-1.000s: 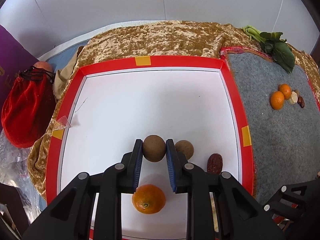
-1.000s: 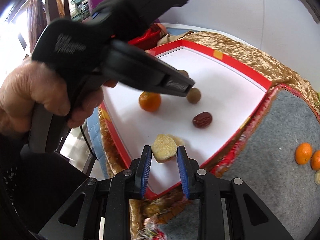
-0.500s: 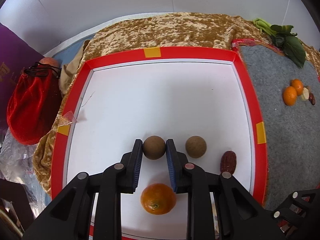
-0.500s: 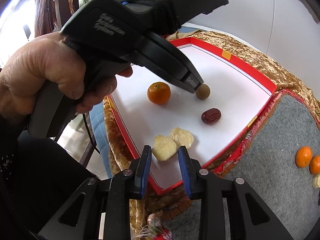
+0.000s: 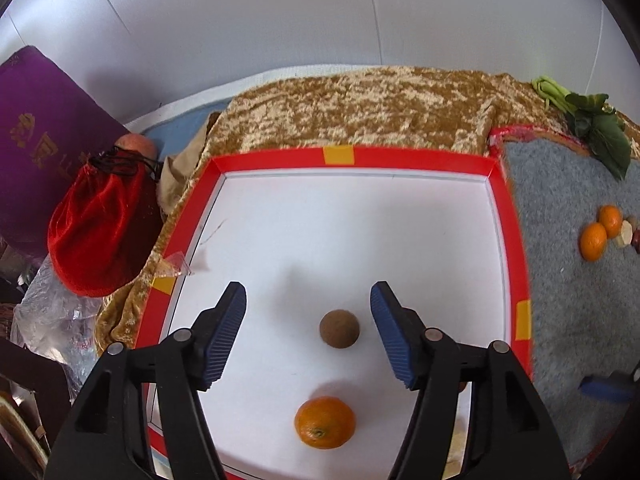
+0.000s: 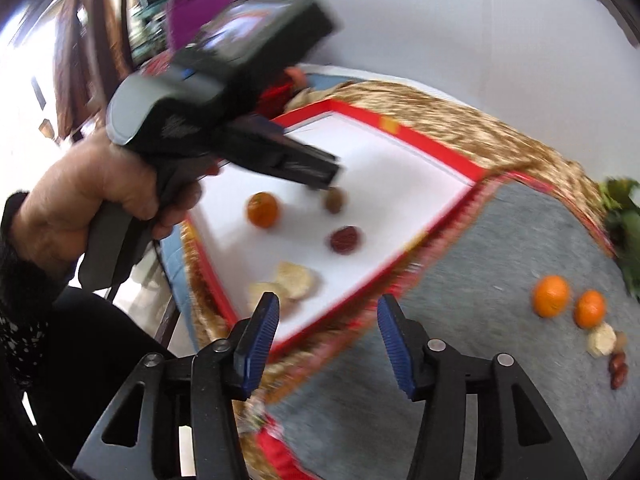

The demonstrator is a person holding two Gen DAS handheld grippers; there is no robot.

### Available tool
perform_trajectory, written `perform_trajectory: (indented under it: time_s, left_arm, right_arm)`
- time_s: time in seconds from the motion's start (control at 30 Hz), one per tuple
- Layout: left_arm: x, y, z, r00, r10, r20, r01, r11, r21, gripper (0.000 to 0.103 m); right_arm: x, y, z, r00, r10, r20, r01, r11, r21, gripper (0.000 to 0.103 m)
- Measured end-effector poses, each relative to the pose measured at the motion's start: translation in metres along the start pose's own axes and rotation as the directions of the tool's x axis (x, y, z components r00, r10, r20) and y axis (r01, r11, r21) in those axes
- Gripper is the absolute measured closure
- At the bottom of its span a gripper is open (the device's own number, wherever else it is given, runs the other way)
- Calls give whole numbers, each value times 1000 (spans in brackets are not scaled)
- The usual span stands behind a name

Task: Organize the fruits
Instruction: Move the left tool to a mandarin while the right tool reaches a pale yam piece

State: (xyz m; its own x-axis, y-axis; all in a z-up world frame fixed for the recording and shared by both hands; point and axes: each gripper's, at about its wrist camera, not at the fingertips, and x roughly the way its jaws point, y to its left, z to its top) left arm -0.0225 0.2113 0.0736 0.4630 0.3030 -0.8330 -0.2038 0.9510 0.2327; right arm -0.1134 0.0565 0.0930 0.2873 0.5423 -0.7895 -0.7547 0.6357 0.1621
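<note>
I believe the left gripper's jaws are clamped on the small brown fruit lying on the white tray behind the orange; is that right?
Not quite. In the left wrist view the left gripper has its jaws spread apart, having just been opening, and the small brown fruit lies loose between them, touching neither. The rest holds: it lies on the white tray behind the orange.

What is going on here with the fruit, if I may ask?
A person is sorting fruit with two hand-held grippers. The left hand-held gripper has just opened over a brown fruit lying on the white tray. The right hand-held gripper, also just opened and empty, hangs over the tray's edge beside pale yellow pieces.
</note>
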Motion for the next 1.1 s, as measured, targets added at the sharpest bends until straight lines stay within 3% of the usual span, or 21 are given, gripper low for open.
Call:
perform_trajectory:
  time_s: [0.13,0.33,0.6,0.8,1.1]
  left_arm:
    - [-11,-16,7,998,5,57,-6,1000,13,28]
    - [-24,-53,17,993,-22,120,11,996,85,27]
    - [-30,-106,20,988,-69,135,40,978,205,27]
    - [-33,-138,18,984,-129,120,94,961,259,27]
    - [-30,-178,7,982,-175,77,138,927,348,27]
  right_arm:
    - [-18,-42,-5,999,-39,14,37,994,107,50]
    - [-41,-102,-16,995,-97,-3,94,952,292,49]
    - [-55,-178,-42,988,-130,-78,152,836,527,49]
    - [-61,-203,-59,982,-154,-108,188,778,599,49]
    - [-53,-209,-62,977,-172,-125,213,767,605,49]
